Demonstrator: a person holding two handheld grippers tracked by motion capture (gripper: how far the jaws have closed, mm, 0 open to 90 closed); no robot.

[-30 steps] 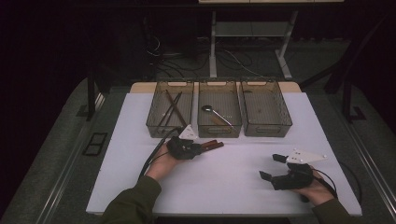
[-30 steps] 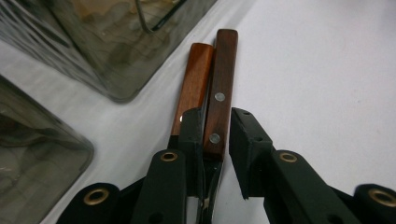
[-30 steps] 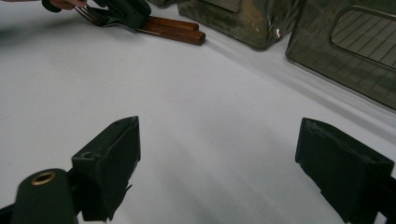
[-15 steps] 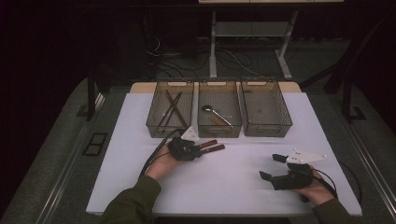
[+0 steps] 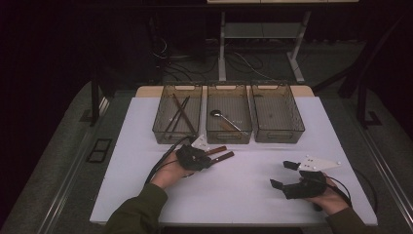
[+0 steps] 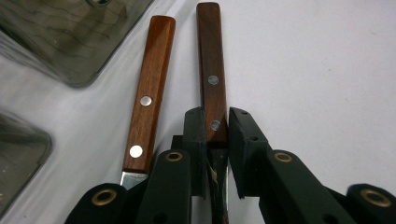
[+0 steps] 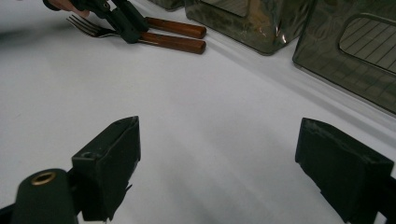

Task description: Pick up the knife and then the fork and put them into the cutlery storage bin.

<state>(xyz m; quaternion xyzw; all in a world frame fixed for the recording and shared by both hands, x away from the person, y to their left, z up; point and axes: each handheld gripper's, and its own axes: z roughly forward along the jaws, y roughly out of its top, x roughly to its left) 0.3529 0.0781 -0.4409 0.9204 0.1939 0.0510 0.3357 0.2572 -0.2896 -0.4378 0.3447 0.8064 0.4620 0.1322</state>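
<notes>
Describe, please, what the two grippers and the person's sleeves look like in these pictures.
Both the left gripper and the right gripper are black, each with two blocky jaws, brass-coloured rivets at the linkages, a pale grey three-cornered plate on top and a black cable trailing back. The sleeves are olive green.

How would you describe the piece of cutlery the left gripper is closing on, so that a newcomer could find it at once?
On the white table, look just in front of the middle bin, where two wooden-handled pieces lie side by side. It is the fork, the one farther from the bins, its handle between the jaws of the left gripper.
</notes>
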